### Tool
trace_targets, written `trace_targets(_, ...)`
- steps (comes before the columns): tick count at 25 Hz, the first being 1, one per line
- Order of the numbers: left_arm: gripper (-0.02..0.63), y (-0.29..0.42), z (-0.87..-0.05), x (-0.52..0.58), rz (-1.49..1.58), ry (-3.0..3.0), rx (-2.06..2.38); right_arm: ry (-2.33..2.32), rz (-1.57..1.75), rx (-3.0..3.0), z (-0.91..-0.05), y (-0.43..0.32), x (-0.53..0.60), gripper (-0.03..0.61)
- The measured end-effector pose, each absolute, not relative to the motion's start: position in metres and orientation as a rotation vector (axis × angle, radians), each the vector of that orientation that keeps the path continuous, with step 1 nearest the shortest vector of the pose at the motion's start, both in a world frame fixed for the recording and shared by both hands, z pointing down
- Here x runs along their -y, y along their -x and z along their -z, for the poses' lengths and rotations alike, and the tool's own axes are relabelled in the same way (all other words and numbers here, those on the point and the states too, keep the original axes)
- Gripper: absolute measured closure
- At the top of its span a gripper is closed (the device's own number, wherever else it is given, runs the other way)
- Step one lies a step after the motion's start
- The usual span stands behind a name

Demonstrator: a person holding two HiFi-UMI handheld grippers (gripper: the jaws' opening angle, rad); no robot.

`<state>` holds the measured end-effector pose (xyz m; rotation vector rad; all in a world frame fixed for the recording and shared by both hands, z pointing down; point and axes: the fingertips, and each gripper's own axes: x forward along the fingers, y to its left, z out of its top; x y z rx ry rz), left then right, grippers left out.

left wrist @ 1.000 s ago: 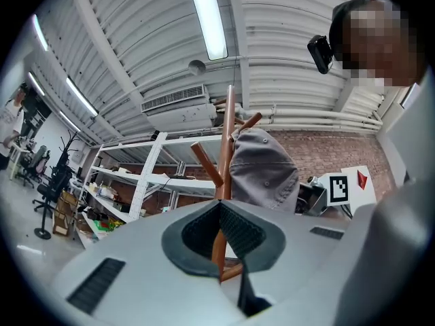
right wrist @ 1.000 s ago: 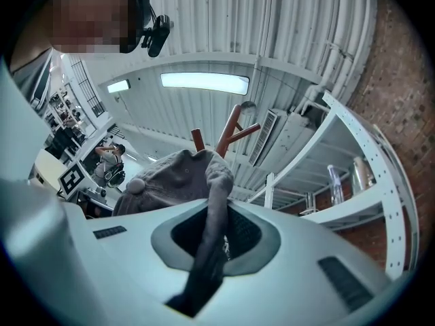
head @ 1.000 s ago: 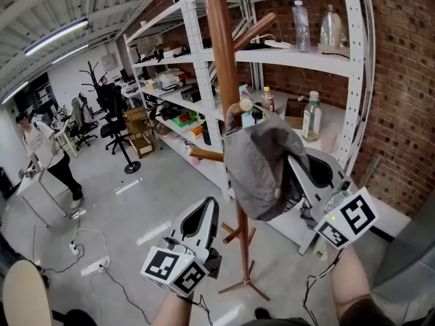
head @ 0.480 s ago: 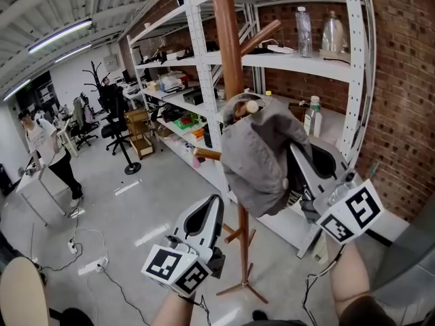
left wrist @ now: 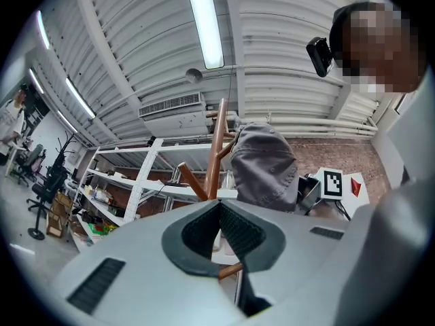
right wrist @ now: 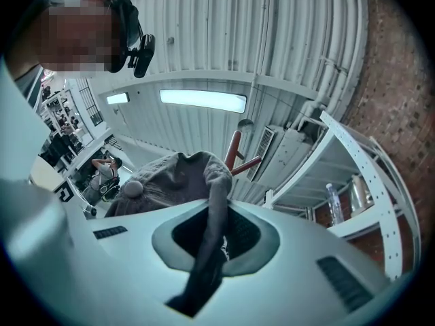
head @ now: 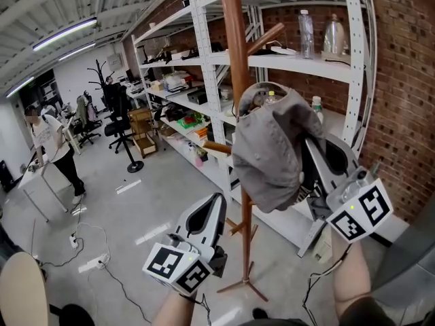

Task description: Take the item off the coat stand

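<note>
Now, left gripper (head: 216,200): hanging low in front of the stand, jaws pressed together with nothing between them; its own view (left wrist: 219,206) is showing the pads meeting.
Right gripper (head: 314,156): pinching the cap, jaws nearly together on a fold of grey fabric; it is sitting higher and further right than a second ago.
Cap (head: 268,155): one, grey, riding up with the right gripper beside the pole. A second ago it was hanging lower, with a round peg tip poking out above it. That tip is no longer showing. Whether the cap is clear of the peg, I cannot tell.
Brown coat stand (head: 236,46): one, upright, feet on the grey floor, just behind the cap.
Gripper count: two, each carrying a marker cube.
Right gripper view only: the fabric strip is running down between the pads (right wrist: 216,209), and the cap's top button (right wrist: 134,189) is showing; in the head view the cap is hiding those jaw tips.
Left gripper view only: the cap (left wrist: 262,165) is hanging to the right of the pole (left wrist: 215,155).
White shelving rack (head: 207,66): standing behind the stand, two bottles (head: 305,24) on its top shelf.
Far end: one person (head: 51,141) standing and one black coat stand (head: 95,80).
</note>
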<state>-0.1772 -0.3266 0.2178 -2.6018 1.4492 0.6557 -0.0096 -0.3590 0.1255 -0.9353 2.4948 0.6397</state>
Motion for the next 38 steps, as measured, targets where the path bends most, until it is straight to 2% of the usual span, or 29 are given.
trace_targets(13, 0.606, 0.169, -0.243, 0.284, -0.639, 2.698, -1.426, 1.016, -0.61, -2.494, -0.147, -0.006, 0.312, 0.549)
trace_targets(27, 0.606, 0.14, -0.288, 0.259, -0.648, 2.871, -1.37, 1.133, -0.457, -2.541, -0.224, -0.032, 0.28, 0.549)
trace_targets(38, 0.606, 0.108, -0.291, 0.242, -0.642, 2.863, -1.42, 1.092, -0.413, -2.617, -0.256, -0.053, 0.263, 0.549)
